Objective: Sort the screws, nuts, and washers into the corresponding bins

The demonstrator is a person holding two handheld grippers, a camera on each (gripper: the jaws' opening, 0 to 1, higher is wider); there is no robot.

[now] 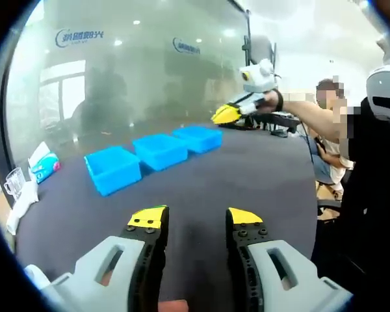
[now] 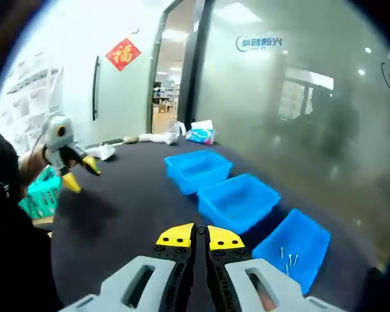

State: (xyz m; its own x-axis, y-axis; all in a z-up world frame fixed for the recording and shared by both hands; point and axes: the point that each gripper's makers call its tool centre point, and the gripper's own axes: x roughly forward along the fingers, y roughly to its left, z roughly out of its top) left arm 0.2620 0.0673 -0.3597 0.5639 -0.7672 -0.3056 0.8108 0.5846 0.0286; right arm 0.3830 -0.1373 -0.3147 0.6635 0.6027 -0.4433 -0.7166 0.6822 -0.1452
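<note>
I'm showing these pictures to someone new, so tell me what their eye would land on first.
Three bright blue bins in a row on the dark table stand out most; the nearest one in the right gripper view holds a few small screws. Next come the yellow tips: the left claw stands open over the bare table, while the right claw is shut in front of the bins.

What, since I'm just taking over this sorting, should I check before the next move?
1. Left tongs open and empty: ok.
2. Right tongs open for a pick: not ok, shut.
3. Three blue bins lined up on the table: ok.
4. End bin already holding screws: ok.
5. Loose parts to pick found: cannot tell, too small to make out on the dark table.
</note>
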